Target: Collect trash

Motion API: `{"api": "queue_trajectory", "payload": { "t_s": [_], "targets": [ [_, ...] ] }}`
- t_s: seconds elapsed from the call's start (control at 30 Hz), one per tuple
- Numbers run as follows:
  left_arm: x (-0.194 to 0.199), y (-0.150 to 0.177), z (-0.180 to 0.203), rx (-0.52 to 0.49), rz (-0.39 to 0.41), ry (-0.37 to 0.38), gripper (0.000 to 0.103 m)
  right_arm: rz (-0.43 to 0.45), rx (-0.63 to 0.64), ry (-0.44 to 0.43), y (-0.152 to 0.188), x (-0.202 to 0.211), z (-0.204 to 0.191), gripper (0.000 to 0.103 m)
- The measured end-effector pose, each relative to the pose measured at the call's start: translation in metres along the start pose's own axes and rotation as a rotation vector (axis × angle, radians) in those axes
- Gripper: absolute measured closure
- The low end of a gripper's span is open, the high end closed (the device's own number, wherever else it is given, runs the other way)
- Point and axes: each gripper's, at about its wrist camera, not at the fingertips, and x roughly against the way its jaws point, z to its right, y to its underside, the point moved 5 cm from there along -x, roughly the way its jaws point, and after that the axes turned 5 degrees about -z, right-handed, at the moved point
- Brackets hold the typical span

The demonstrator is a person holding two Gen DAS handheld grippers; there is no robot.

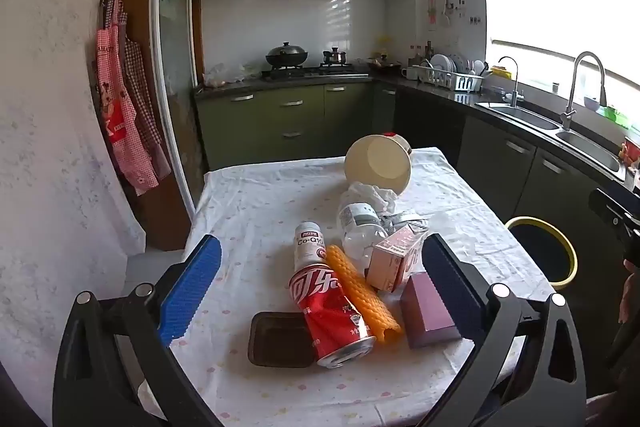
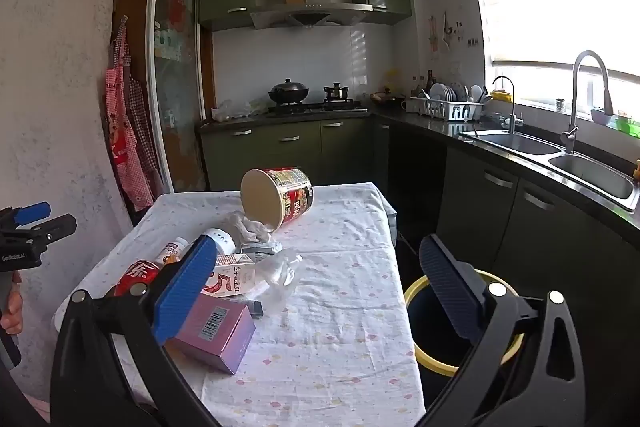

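Trash lies in a heap on the clothed table (image 1: 248, 211): a red cola can (image 1: 332, 311) on its side, an orange foam net (image 1: 362, 295), a white supplement bottle (image 1: 310, 239), a dark plastic tray (image 1: 280, 339), a purple box (image 1: 428, 311), a milk carton (image 1: 394, 261), a clear plastic bottle (image 1: 360, 227), crumpled tissue (image 1: 372, 195) and a tipped noodle cup (image 1: 378, 161). My left gripper (image 1: 324, 287) hovers open above the can and net, touching nothing. My right gripper (image 2: 320, 291) is open over the table's right half, with the purple box (image 2: 212, 331) by its left finger.
A dark bin with a yellow rim (image 2: 436, 359) (image 1: 556, 255) stands on the floor at the table's right side. Green cabinets, a stove and a double sink (image 2: 592, 171) line the back and right walls. Aprons (image 1: 120, 131) hang on the left wall.
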Motion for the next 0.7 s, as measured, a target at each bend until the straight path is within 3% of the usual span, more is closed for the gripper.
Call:
{"api": "queue_trajectory", "payload": {
  "t_s": [0.7],
  "targets": [
    [-0.003, 0.005, -0.002, -0.006, -0.024, -0.015, 0.004, -0.022, -0.016, -0.005, 0.005, -0.009, 0.001, 0.006]
  ]
}}
